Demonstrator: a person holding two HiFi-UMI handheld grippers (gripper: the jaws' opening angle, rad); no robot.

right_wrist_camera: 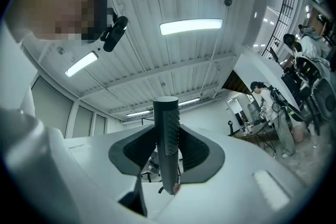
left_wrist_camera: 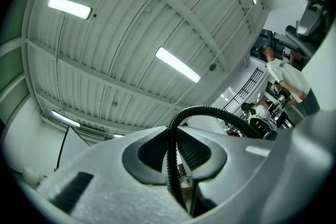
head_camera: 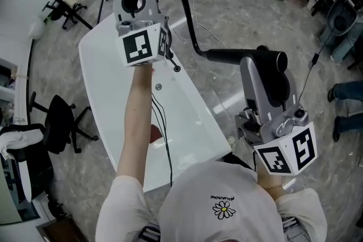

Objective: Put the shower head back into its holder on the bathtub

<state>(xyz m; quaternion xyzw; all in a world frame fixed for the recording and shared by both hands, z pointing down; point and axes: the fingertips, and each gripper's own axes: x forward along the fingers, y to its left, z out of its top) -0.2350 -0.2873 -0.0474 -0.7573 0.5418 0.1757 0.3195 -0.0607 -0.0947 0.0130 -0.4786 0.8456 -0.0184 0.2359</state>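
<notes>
Tongs (left_wrist_camera: 176,159) gripping hose (left_wrist_camera: 211,110) (ribbed, black) — ceiling (left_wrist_camera: 105,39) overhead

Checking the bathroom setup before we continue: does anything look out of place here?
The black shower head is not seated on the white bathtub; it is held in the air, clamped in the right gripper. Its black ribbed hose loops up through the left gripper. Nothing looks spilled or broken.

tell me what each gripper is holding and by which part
Left gripper: black hose, pinched partway along it. Right gripper: shower head, clamped across its ribbed handle.
</notes>
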